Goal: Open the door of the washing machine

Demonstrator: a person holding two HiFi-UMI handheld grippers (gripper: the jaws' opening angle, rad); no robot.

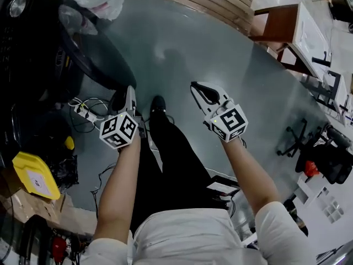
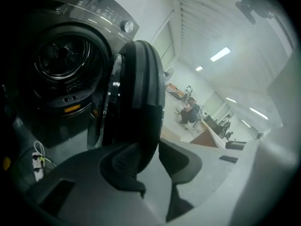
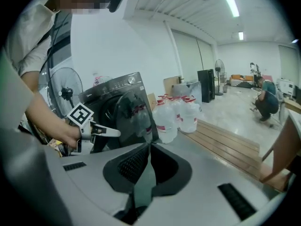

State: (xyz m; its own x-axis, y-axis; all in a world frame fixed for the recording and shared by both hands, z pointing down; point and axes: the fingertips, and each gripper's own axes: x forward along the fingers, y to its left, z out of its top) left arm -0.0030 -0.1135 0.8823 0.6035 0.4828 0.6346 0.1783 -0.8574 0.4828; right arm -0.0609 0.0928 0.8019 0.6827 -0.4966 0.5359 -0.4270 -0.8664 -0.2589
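The washing machine (image 2: 66,100) sits at your left on the grey floor (image 1: 182,43), and its door (image 2: 141,88) already stands swung out from the round drum opening (image 2: 61,60). In the left gripper view you see the door edge-on as a thick dark ring. Your left claw (image 2: 150,157) is released. Its two pads stand apart and press on nothing. The door's edge rises just beyond the gap between them, a little toward the left pad (image 2: 123,163), and I cannot tell whether that pad touches it. From the head view, the left claw (image 1: 128,95) points at the near end of the door's dark curved rim (image 1: 96,59), right beside it. A white power strip (image 1: 83,110) lies on the floor close to its left. Your right claw (image 3: 148,149) is clenched with nothing in it, its tips meeting over bare floor. It hangs well apart from the door, to the right of your left claw (image 3: 101,132). The right gripper view shows the open door (image 3: 131,112) ahead and to the left, with clear water bottles (image 3: 176,114) standing behind it beside a strip of wooden planks (image 3: 230,145).
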